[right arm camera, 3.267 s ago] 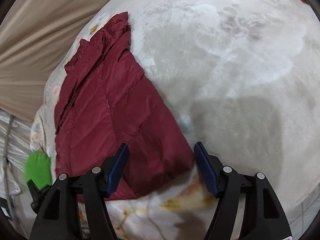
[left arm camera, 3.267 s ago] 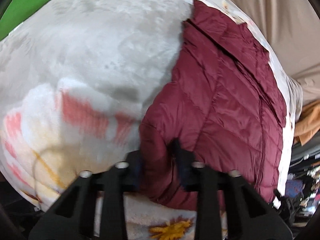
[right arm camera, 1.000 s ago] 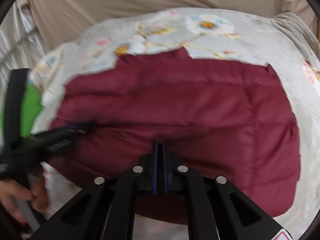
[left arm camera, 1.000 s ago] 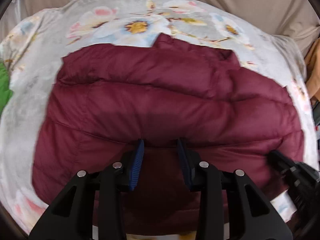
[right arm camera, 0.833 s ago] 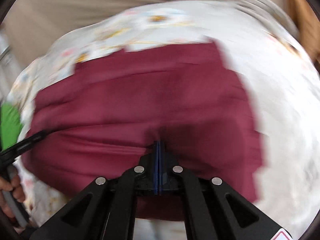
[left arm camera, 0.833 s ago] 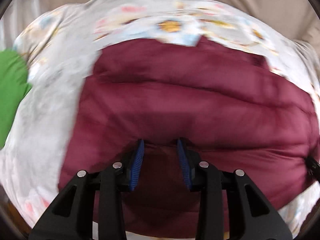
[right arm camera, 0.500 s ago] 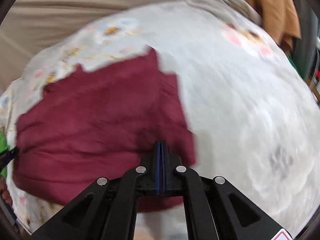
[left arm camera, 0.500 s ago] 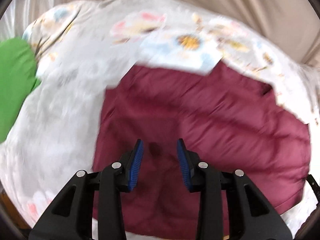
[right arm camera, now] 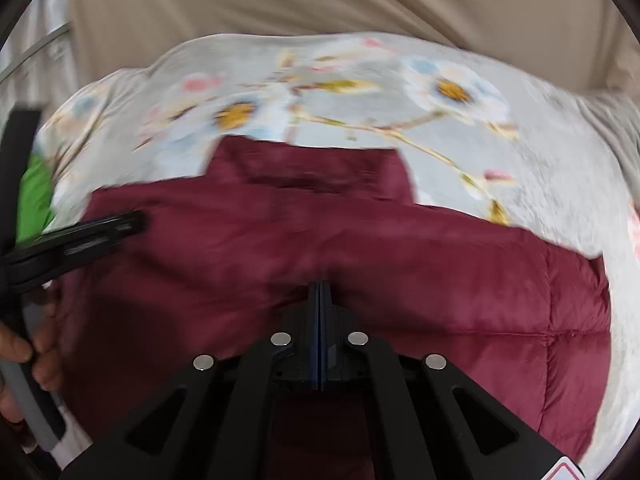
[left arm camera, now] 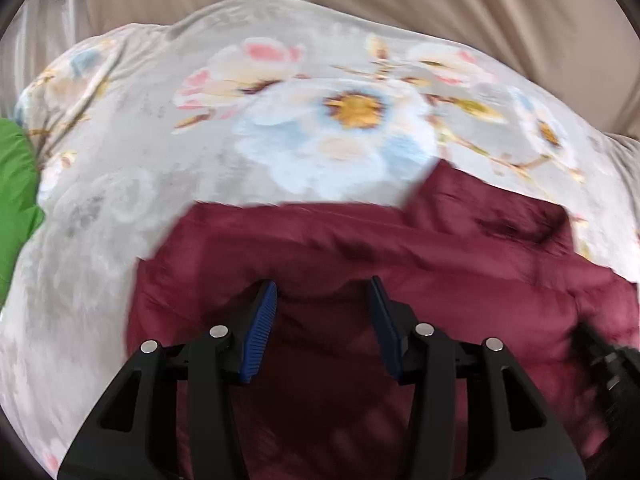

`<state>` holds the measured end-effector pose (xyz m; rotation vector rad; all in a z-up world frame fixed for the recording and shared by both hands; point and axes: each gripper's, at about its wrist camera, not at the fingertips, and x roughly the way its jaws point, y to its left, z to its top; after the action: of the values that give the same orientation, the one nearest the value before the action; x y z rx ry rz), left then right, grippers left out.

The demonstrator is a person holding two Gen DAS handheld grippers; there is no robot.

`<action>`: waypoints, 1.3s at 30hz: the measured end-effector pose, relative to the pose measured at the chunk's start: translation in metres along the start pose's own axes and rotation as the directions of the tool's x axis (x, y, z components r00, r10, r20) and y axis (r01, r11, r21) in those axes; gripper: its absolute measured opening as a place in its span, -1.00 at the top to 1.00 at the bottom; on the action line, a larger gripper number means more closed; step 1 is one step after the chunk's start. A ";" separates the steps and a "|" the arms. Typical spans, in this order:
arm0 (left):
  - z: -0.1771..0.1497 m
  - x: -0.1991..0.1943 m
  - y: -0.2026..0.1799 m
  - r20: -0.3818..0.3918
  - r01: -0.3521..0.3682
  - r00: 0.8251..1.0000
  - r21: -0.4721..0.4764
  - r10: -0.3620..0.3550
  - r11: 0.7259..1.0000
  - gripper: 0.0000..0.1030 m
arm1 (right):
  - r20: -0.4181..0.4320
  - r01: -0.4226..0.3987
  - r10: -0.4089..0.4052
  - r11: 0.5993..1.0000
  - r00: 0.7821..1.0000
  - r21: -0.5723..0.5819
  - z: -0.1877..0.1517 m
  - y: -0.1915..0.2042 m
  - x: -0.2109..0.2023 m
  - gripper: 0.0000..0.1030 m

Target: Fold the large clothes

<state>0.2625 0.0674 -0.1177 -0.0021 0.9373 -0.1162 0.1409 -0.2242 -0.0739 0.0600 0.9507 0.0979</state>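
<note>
1. Across the bed, a grey floral blanket covered the surface, and a maroon quilted jacket lay flat on it, filling the lower half of both wrist views.
2. Seen from the left wrist, the jacket's far edge ran from about 9 o'clock to 3 o'clock, with its collar sticking up toward 1 o'clock.
3. The left claw had its jaws opening; a puffed ridge of jacket fabric sat between the 2 blue pads, and the pads did not appear to press on it.
4. The right claw had its jaws pressed fully together, tips resting against the jacket at a crease; whether any fabric was caught between them could not be told.
5. From the right wrist, the left claw appeared at 9 o'clock as a blurred black shape over the jacket's left edge.
6. A hand held that tool's grey handle at about 8 o'clock in the right wrist view.
7. A green cloth lay on the blanket at 9 o'clock in the left wrist view, apart from the jacket.
8. A beige curtain hung behind the bed at 12 o'clock.
9. Both views were blurred, so the quilting seams showed clearly only at the jacket's right side in the right wrist view.
</note>
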 end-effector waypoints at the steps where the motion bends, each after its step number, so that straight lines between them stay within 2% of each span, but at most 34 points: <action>1: 0.001 0.003 0.007 0.007 -0.016 1.000 -0.003 0.016 1.000 0.10 | 0.006 0.012 -0.012 0.999 1.000 0.046 0.002 -0.017 0.005 1.00; 3: 0.002 0.009 0.018 0.016 -0.032 0.999 -0.013 0.032 0.999 0.08 | 0.039 0.048 -0.055 0.985 0.998 0.167 0.001 -0.050 0.005 1.00; 7: 0.000 0.020 0.025 0.045 -0.033 0.998 -0.006 0.033 0.999 -0.11 | 0.064 0.066 -0.094 0.933 0.994 0.354 -0.008 -0.110 0.004 1.00; 9: -0.003 0.024 0.025 0.058 -0.039 0.998 0.001 0.039 0.999 -0.15 | 0.075 0.077 -0.114 0.919 0.991 0.387 -0.012 -0.125 0.005 1.00; 14: -0.006 0.034 0.024 0.066 -0.032 0.997 -0.013 0.033 0.999 -0.20 | 0.087 0.109 -0.146 0.935 0.985 0.337 -0.013 -0.121 0.016 1.00; 21: -0.009 0.040 0.019 0.087 -0.058 0.995 0.000 0.058 0.998 -0.23 | 0.117 0.070 -0.118 0.933 0.986 0.353 -0.018 -0.127 0.027 1.00; 26: -0.007 0.039 0.019 0.072 -0.057 0.996 0.007 0.057 0.998 -0.23 | 0.090 0.078 -0.117 0.931 0.989 0.356 -0.015 -0.125 0.025 1.00; 29: -0.001 0.022 0.027 0.028 -0.046 0.999 0.001 0.046 0.999 -0.23 | 0.077 0.102 -0.143 0.916 0.987 0.388 -0.010 -0.125 0.000 1.00; 33: -0.005 -0.024 0.046 0.039 -0.036 0.999 -0.030 0.037 0.999 -0.23 | 0.110 0.113 -0.172 0.905 0.979 0.409 -0.021 -0.128 -0.056 0.98; 37: -0.034 -0.054 0.064 -0.029 -0.041 0.999 -0.006 0.041 0.999 -0.23 | 0.060 0.153 -0.194 0.899 0.979 0.410 -0.053 -0.125 -0.086 0.94; 39: -0.053 -0.061 0.071 -0.059 -0.067 0.996 0.000 0.067 0.998 -0.23 | 0.032 0.160 -0.188 0.903 0.982 0.399 -0.074 -0.117 -0.095 0.94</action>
<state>0.1912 0.1466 -0.1039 0.0311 0.9953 -0.0534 0.0322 -0.3509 -0.0508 0.3493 0.8896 -0.2634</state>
